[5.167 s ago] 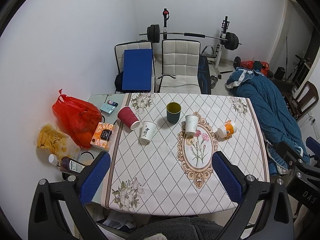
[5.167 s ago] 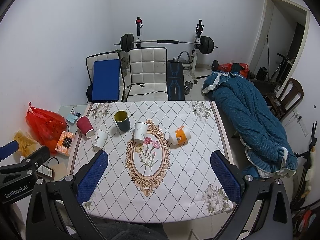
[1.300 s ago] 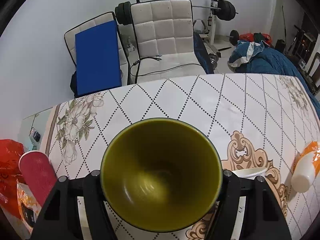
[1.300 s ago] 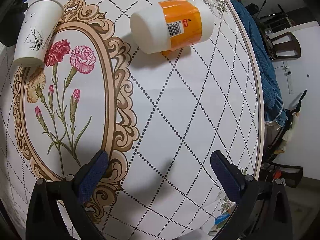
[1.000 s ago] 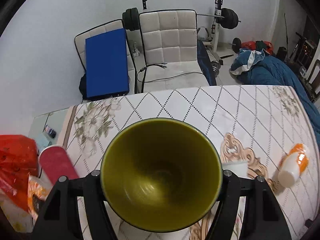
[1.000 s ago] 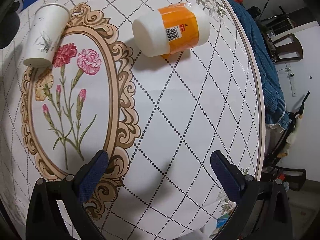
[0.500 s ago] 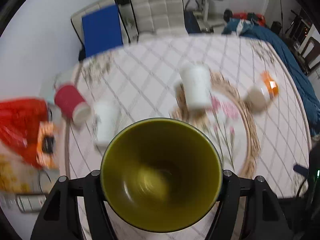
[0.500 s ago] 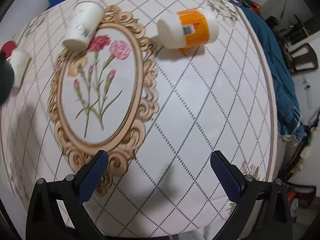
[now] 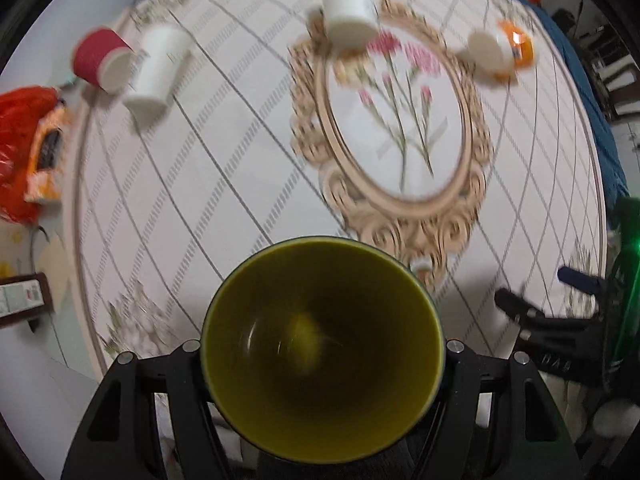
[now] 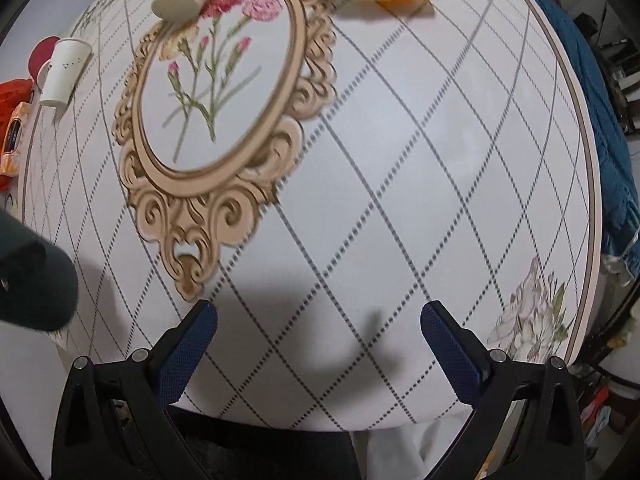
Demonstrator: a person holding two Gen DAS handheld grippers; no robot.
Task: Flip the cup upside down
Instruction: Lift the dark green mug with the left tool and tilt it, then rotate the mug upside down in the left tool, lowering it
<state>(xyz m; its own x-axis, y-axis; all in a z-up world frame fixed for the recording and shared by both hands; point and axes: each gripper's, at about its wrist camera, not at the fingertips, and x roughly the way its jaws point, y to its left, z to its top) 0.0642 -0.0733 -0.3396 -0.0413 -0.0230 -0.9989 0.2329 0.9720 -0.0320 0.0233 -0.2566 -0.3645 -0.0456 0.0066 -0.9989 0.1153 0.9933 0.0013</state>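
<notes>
My left gripper (image 9: pixel 322 354) is shut on a dark cup with an olive-green inside (image 9: pixel 320 344). The cup's mouth faces the camera, tipped down toward the table's near edge. The cup's dark outside (image 10: pixel 32 284) also shows at the left of the right wrist view, held above the table. My right gripper (image 10: pixel 318 340) is open and empty over the near part of the table. In the left wrist view it (image 9: pixel 560 300) shows at the right edge.
On the patterned tablecloth (image 9: pixel 224 184) a red paper cup (image 9: pixel 102 62) lies beside a white paper cup (image 9: pixel 156 70). Another white cup (image 9: pixel 350 4) and an orange-and-white container (image 9: pixel 500 54) are further right. A red bag (image 9: pixel 20 148) lies off the left edge.
My left gripper has lifted the green cup off the table, drawn it back toward the near edge and tipped it downward. My right gripper has moved back toward the near edge.
</notes>
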